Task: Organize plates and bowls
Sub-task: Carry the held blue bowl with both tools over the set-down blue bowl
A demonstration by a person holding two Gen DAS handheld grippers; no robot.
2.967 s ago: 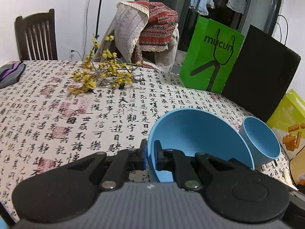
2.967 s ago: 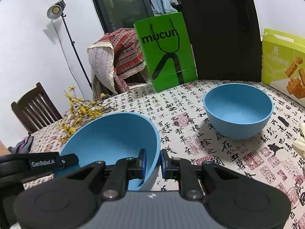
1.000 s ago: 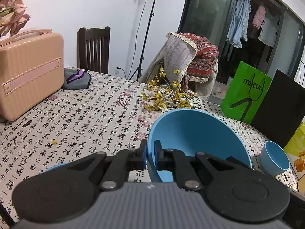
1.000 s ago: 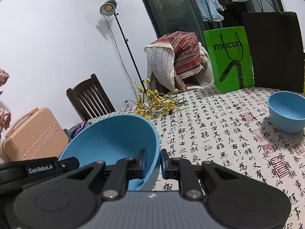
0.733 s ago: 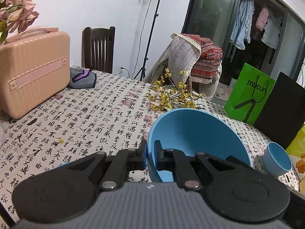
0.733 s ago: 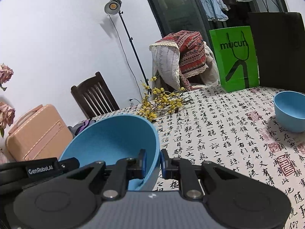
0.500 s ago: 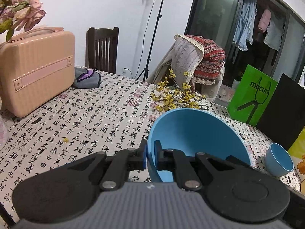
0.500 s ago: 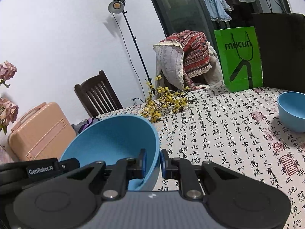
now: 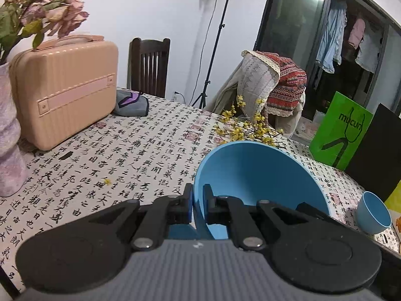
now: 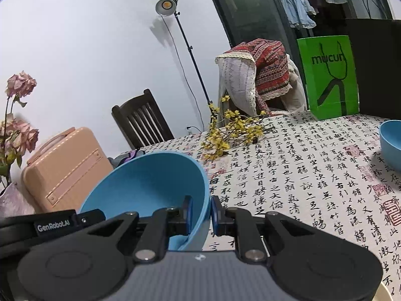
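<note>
A large, smooth sky-blue bowl is hanging tilted above a table covered in a cream cloth printed with black calligraphy. The left gripper is pinching its left rim, while the right gripper is clamping the opposite rim. A smaller sky-blue bowl is sitting well apart, near a bright green paper bag.

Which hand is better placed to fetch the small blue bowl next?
Probably the right: the right gripper clamps the big bowl on the rim nearer the small bowl; the left gripper clamps the far rim.
</note>
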